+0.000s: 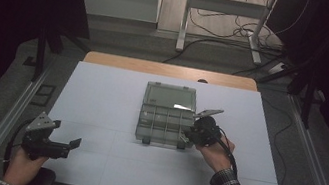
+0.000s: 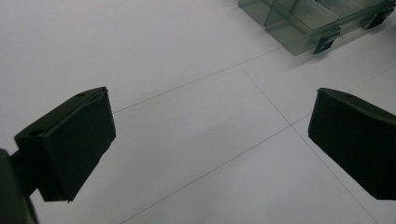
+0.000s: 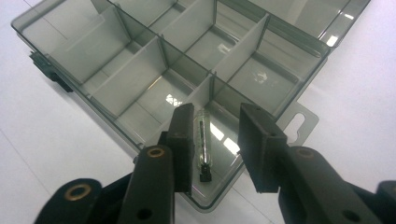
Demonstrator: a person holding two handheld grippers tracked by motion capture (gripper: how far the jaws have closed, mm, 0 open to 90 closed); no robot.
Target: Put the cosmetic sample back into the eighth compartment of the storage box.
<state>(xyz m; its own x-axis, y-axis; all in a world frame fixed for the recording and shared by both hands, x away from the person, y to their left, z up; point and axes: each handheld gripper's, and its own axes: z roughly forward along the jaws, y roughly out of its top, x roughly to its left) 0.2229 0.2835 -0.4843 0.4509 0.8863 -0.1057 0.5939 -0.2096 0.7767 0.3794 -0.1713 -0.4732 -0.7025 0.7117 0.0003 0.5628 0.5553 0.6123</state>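
Observation:
A smoky clear compartment box [image 1: 140, 119] lies open mid-table, its lid [image 1: 171, 96] flat behind it. My right gripper [image 1: 191, 132] hovers over the box's near right corner. In the right gripper view its jaws [image 3: 217, 112] stand open above a corner compartment of the box [image 3: 243, 46]. A small glass tube with a dark end [image 3: 203, 144] lies there, close beside the left finger [image 3: 183, 140] and loose of it. My left gripper [image 1: 75, 143] is open low over the table's front left, nothing between its fingers [image 2: 210, 140]; the box [image 2: 299, 28] sits off to its far right.
The white table top [image 1: 110, 98] has thin seam lines and bare room left and front of the box. Two dark latches [image 2: 322, 44] stick out from the box's front wall. Beyond the table are a desk frame and floor cables [image 1: 223, 31].

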